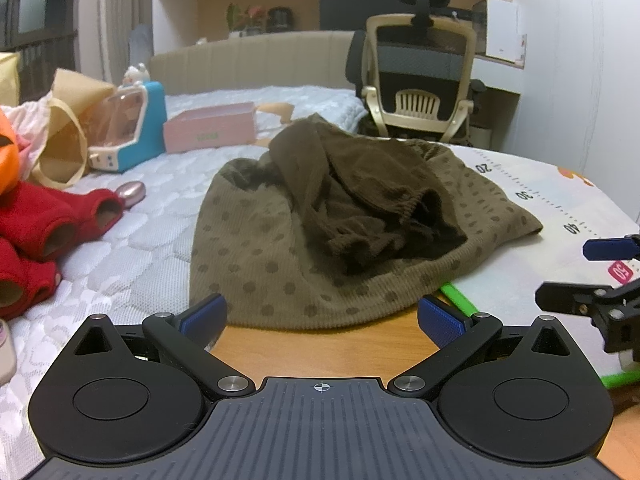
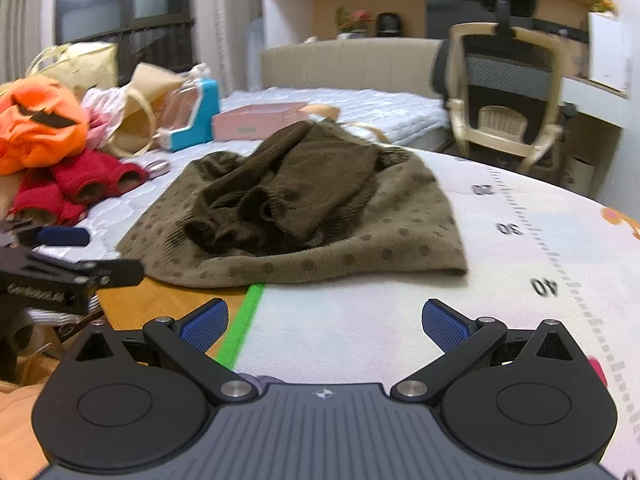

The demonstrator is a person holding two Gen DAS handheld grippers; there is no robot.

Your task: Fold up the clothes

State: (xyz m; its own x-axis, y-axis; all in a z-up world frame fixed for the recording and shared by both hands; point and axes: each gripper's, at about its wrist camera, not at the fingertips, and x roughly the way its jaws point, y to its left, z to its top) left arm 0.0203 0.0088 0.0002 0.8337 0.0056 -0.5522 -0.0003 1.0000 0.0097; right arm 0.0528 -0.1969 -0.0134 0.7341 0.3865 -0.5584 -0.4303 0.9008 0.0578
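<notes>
Left gripper spread wide, blue pads well apart, nothing between them, poised over bare wooden tabletop. Right gripper likewise wide apart and empty, hovering above a pale mat printed with a ruler scale, green mat edge at 9 o'clock of its gap. In the left wrist view, right gripper seen at 3 o'clock, fingers parted; in the right wrist view, left gripper seen at 9 o'clock.

At 12 o'clock of both grippers, near but not touching: an olive dotted garment lying flat, front hem over the wood and the mat edge, with a darker brown ribbed garment heaped crumpled on top. Same pile in the right wrist view, dotted piece under brown heap.

Toward 10 o'clock, on the white quilted bed: red knitted pieces, an orange pumpkin-face item, a tan bag, a blue-and-clear toy, a pink box. At 1 o'clock, beyond the mat, a mesh office chair.
</notes>
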